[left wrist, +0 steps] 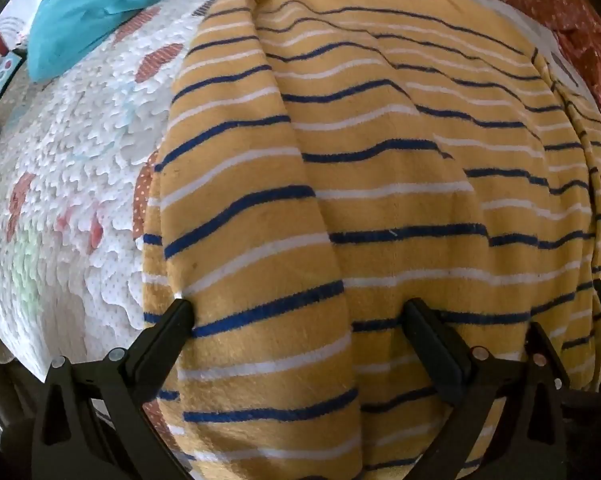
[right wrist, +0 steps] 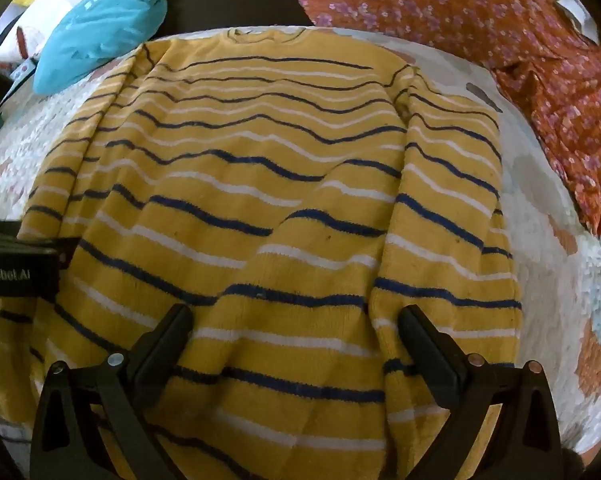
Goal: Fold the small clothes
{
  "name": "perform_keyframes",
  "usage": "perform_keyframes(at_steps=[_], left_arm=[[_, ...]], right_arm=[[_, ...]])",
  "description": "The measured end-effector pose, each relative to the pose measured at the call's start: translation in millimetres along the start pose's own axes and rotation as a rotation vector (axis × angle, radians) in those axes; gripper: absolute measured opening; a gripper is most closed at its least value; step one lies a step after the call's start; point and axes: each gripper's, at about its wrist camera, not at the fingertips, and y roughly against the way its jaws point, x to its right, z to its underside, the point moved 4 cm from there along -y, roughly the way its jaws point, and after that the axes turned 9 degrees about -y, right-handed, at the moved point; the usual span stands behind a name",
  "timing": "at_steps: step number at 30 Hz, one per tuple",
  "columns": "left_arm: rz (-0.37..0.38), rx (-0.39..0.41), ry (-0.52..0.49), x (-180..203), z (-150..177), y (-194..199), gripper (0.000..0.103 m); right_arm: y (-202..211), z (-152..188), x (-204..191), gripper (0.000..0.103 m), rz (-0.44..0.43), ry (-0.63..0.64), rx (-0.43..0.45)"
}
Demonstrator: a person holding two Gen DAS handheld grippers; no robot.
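A yellow sweater (left wrist: 380, 184) with blue and white stripes lies spread on a white quilted cover (left wrist: 72, 168), collar at the far end. Both sleeves are folded in over the body. My left gripper (left wrist: 298, 312) hovers open over the near left part, its fingers (left wrist: 180, 316) straddling the folded left sleeve without pinching it. In the right wrist view the same sweater (right wrist: 260, 200) fills the middle. My right gripper (right wrist: 294, 318) stands open above the near hem, beside the folded right sleeve (right wrist: 452, 216). The body of the left gripper shows at that view's left edge.
A turquoise garment (right wrist: 100, 32) lies bunched at the far left of the cover (right wrist: 560, 264). An orange flowered cloth (right wrist: 500, 40) lies along the far right. The cover's edge curves round on the left, with dark floor beyond.
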Motion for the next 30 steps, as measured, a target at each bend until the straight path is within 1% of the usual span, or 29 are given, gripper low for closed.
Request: perform_keyframes(at_steps=[3,4,5,7,8,9,11,15,18,20,21,22,24,26,27,28,30], left_arm=[[0.003,-0.039,-0.004,5,-8,2,0.103],[0.005,-0.050,-0.008,6,-16,-1,0.103],[0.004,-0.032,-0.013,15,-17,-3,0.103],[0.015,-0.044,-0.016,14,-12,1,0.103],[0.024,-0.048,-0.031,9,-3,4,0.103],[0.029,-0.045,-0.033,9,-2,5,0.103],[0.043,-0.032,-0.030,3,-1,6,0.103],[0.038,0.018,-0.004,5,1,2,0.103],[0.039,0.060,0.012,4,16,5,0.103],[0.049,0.078,0.014,5,30,10,0.103],[0.049,0.076,0.011,5,35,12,0.103],[0.049,0.053,0.017,7,28,11,0.103],[0.081,0.023,0.026,11,27,15,0.103],[0.095,-0.001,0.027,14,36,19,0.103],[0.125,-0.003,0.032,17,36,23,0.103],[0.128,-0.012,0.032,19,40,26,0.103],[0.129,-0.020,0.030,22,48,33,0.103]], right_arm=[[0,-1,0,0.103,-0.007,0.016,-0.021],[0,-1,0,0.103,-0.009,0.022,-0.027],[-1,-1,0,0.103,-0.010,0.027,-0.032],[-2,-1,0,0.103,-0.010,0.030,-0.039],[-2,-1,0,0.103,-0.007,0.031,-0.040],[-2,-1,-7,0.103,-0.010,0.023,-0.031],[-5,-1,-8,0.103,0.005,0.016,-0.039],[-6,1,-11,0.103,0.019,0.003,-0.040],[-6,1,-12,0.103,0.031,-0.007,-0.051],[-6,2,-8,0.103,0.037,-0.012,-0.077],[-5,3,-8,0.103,0.036,-0.019,-0.073],[-5,4,-8,0.103,0.042,-0.026,-0.076],[-5,2,-8,0.103,0.014,-0.048,-0.078],[-6,1,-10,0.103,0.002,-0.049,-0.117],[-8,-1,-10,0.103,-0.028,-0.060,-0.143],[-9,-3,-10,0.103,-0.040,-0.061,-0.153],[-11,-6,-9,0.103,-0.035,-0.050,-0.162]])
